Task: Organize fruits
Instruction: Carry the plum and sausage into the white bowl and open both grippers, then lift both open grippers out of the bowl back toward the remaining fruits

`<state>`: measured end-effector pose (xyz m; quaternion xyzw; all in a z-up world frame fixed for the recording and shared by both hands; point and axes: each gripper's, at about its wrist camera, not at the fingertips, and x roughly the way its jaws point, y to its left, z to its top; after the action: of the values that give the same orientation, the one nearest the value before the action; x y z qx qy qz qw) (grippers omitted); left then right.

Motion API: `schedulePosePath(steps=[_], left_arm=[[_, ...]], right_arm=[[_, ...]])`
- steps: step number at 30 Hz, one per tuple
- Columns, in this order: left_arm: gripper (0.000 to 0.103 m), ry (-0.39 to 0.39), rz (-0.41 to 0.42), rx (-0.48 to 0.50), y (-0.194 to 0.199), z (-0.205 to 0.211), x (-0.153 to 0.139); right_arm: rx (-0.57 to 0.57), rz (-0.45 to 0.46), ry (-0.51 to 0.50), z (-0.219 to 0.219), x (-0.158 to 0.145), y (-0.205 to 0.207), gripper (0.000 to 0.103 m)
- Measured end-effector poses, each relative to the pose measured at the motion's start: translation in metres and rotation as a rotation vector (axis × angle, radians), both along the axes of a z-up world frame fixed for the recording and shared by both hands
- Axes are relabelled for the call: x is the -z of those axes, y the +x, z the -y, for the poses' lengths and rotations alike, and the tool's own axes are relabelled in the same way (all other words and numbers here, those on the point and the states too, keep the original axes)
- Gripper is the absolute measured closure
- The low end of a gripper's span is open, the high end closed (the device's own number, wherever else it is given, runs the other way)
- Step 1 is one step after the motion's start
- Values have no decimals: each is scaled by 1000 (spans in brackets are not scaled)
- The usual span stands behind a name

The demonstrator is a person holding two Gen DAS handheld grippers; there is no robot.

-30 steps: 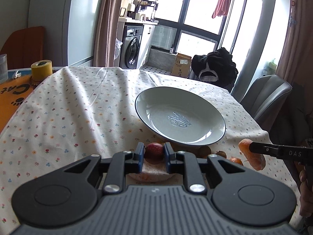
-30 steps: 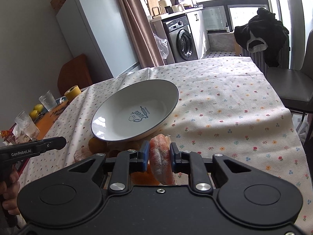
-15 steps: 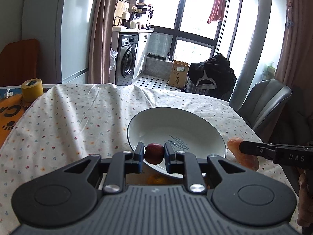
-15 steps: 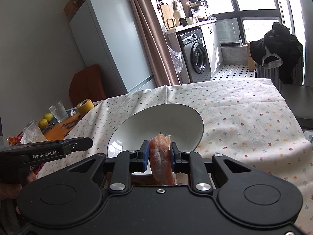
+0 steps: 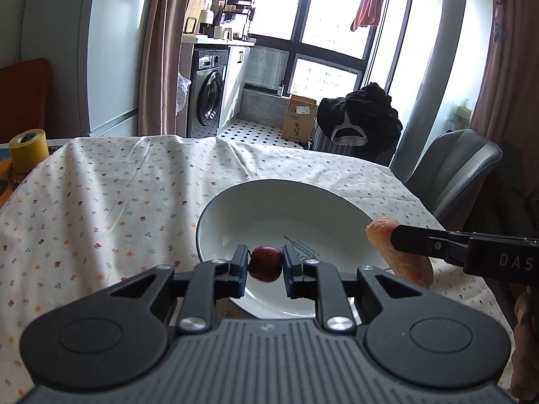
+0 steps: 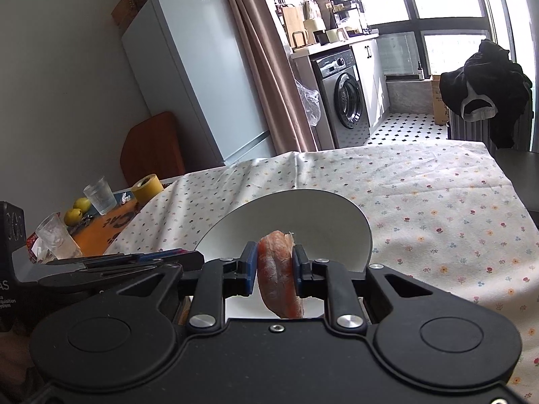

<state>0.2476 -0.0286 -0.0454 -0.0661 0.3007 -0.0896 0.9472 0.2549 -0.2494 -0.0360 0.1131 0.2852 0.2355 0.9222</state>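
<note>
Plate [image 5: 256, 215] sits on the tablecloth [image 5: 101, 202], toward the tabletop's near edge. Left gripper [image 5: 264, 264] is over the plate's near part with a small fruit [image 5: 265, 264] between its fingers. Right gripper [image 6: 274, 262] is above the plate's near right rim, a long fruit piece [image 6: 278, 279] in it. Tape roll [image 5: 27, 149], two glasses [image 6: 99, 195] and lemons [image 6: 77, 210] at the far left edge. Chair [image 5: 451, 175] off the right edge.

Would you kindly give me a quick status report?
Left gripper shut on red fruit. Right gripper shut on orange piece. Both above plate. Nothing blocking.
</note>
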Motion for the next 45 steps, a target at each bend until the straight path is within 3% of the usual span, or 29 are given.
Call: schedulePosePath(steps=[10, 12, 16, 18, 20, 24, 26, 33, 38, 41, 45], left_arm=[[79, 2, -12, -36, 5, -1, 4], [75, 4, -9, -42, 2, -3, 1], [52, 13, 3, -56, -6, -5, -3], [40, 15, 5, -61, -9, -7, -6], [28, 17, 5, -72, -12, -9, -10], [19, 15, 20, -84, -20, -12, -17], [18, 15, 19, -92, -24, -13, -18], [17, -1, -9, -131, -34, -23, -15], [8, -15, -5, -166, -43, -29, -15], [0, -21, 2, -173, -50, -31, -17], [0, -27, 1, -173, -59, -32, -17]], right_arm=[[4, -16, 11, -12, 7, 10, 83], [4, -19, 13, -13, 10, 12, 83], [-2, -12, 18, -17, 10, 16, 82], [-13, -8, 31, -19, 10, 17, 74], [8, 12, 19, -19, 8, 14, 55], [30, 10, 46, -14, 2, 10, 45], [47, 17, 54, -10, 0, 6, 31], [67, 34, 94, 2, -2, -4, 15], [97, 41, 114, 12, -3, -11, 0], [131, 56, 103, 17, -2, -18, 0], [137, 34, 106, 22, -1, -24, 0]])
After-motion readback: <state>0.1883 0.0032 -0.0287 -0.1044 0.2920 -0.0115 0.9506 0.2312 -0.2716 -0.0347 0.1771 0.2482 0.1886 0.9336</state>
